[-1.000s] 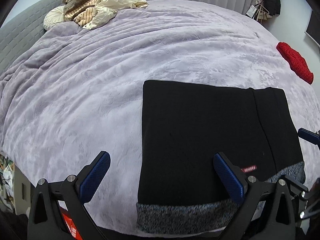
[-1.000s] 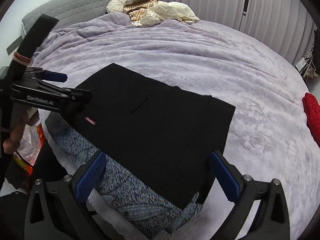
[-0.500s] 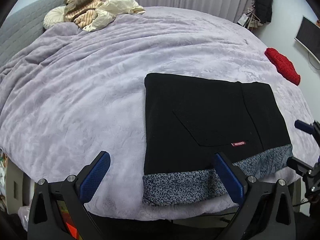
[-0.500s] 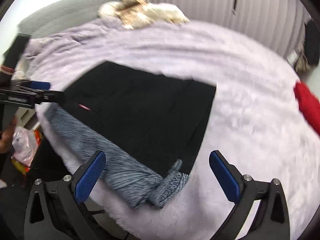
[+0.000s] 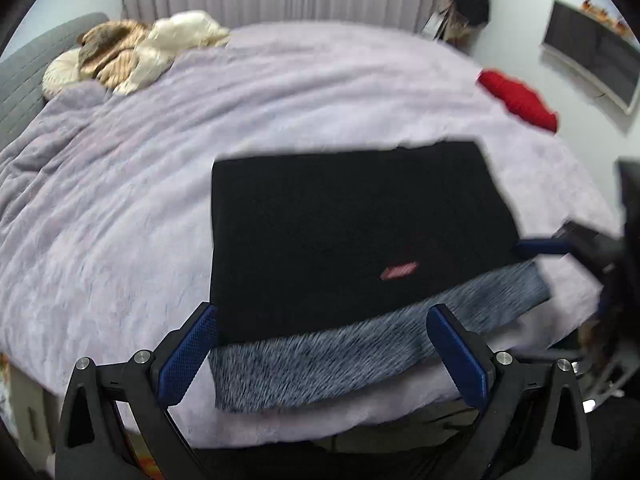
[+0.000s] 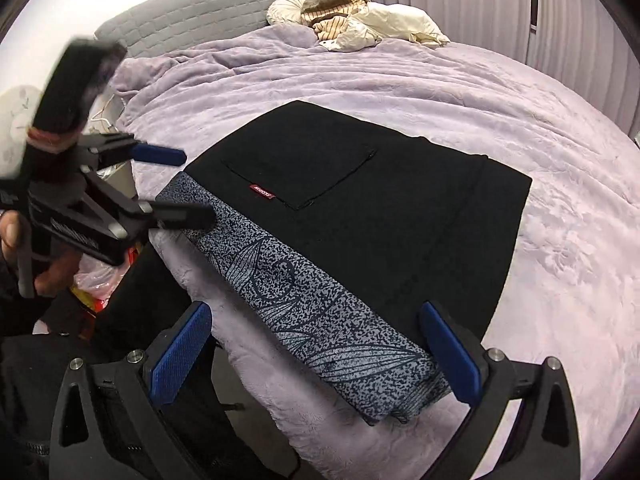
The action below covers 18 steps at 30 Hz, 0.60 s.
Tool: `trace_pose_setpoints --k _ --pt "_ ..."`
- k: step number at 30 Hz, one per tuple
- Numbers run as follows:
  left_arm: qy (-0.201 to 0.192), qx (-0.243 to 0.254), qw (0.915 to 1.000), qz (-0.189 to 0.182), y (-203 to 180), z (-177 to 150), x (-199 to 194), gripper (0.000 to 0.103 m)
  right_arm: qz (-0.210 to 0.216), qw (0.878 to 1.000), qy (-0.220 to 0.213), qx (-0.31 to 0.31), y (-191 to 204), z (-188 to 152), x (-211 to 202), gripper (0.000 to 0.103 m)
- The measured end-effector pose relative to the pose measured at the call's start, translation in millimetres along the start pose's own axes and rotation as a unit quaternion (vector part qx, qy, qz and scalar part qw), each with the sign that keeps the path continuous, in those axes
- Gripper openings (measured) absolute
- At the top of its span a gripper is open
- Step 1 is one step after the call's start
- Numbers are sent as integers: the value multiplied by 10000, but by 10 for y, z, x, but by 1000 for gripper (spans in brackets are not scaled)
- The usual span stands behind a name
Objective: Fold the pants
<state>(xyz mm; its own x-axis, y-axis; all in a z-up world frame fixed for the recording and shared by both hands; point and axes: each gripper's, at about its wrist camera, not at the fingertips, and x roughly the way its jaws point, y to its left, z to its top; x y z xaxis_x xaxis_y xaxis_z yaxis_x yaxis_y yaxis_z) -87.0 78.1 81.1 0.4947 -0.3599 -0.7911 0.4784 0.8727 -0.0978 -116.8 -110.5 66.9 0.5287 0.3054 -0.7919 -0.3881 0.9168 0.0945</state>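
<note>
The black pants [image 5: 352, 216] lie folded into a rectangle on the lilac bed, with a speckled grey waistband [image 5: 360, 348] along the near edge and a small red label [image 5: 399, 270]. In the right wrist view the pants [image 6: 400, 208] and the waistband [image 6: 320, 308] show a leaf print. My left gripper [image 5: 320, 356] is open and empty, just above the waistband's near edge; it also shows in the right wrist view [image 6: 176, 184] by the waistband's left end. My right gripper [image 6: 316, 356] is open and empty over the waistband's right part.
The lilac blanket [image 5: 120, 200] covers the bed. A pile of cream and striped clothes [image 5: 140, 52] lies by the grey headboard [image 6: 224, 4]. A red item [image 5: 520, 96] lies at the far right. A screen [image 5: 592, 64] hangs on the wall. A plastic bag [image 6: 96, 280] sits below the bed edge.
Both grippers have pulled back toward the near bed edge and stayed open. The waistband now lies flatter and straighter along the edge. The views are blurred from motion.
</note>
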Motion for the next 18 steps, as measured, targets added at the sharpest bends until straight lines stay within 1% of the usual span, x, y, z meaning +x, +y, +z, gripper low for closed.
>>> trace_pose_setpoints --k 1,3,4,5,6,7,8,10,12,14,15,17,18 --pt "-101 50 9997 -229 -2 61 -27 103 -26 10000 3 -19 41 -45 17 103" --pt "-110 27 9976 -677 18 137 41 103 -92 9999 -29 -60 62 -45 43 103" --pt "18 -71 9965 -838 63 165 146 103 -136 9999 -41 -72 60 -43 72 103" --pt "278 -209 9949 -948 125 173 301 103 -184 9998 -41 -99 77 -59 71 103" --pt "532 -297 9933 -986 178 151 453 103 -246 9996 -38 -126 106 -60 67 103" --pt "618 -288 9934 -918 192 117 518 103 -280 9995 -46 -158 129 -62 62 103" --pt "607 -196 9947 -808 178 87 528 103 -261 9995 -59 -190 150 -65 61 103" --pt "497 -49 9957 -782 126 85 414 103 -330 9991 -64 -261 186 -67 62 103" --pt "321 -56 9954 -903 143 164 243 103 -457 9985 -21 -309 193 -76 74 103" --pt "107 -198 9946 -1011 251 280 128 103 -447 9985 -56 -326 184 -74 58 103" --pt "76 -293 9934 -1102 314 339 112 103 -420 9986 -78 -314 175 -75 53 103" --pt "181 -490 9900 -1307 408 437 180 103 -386 9988 -118 -286 156 -83 46 103" --pt "260 -549 9890 -1348 435 466 240 103 -382 9988 -134 -286 150 -87 46 103"
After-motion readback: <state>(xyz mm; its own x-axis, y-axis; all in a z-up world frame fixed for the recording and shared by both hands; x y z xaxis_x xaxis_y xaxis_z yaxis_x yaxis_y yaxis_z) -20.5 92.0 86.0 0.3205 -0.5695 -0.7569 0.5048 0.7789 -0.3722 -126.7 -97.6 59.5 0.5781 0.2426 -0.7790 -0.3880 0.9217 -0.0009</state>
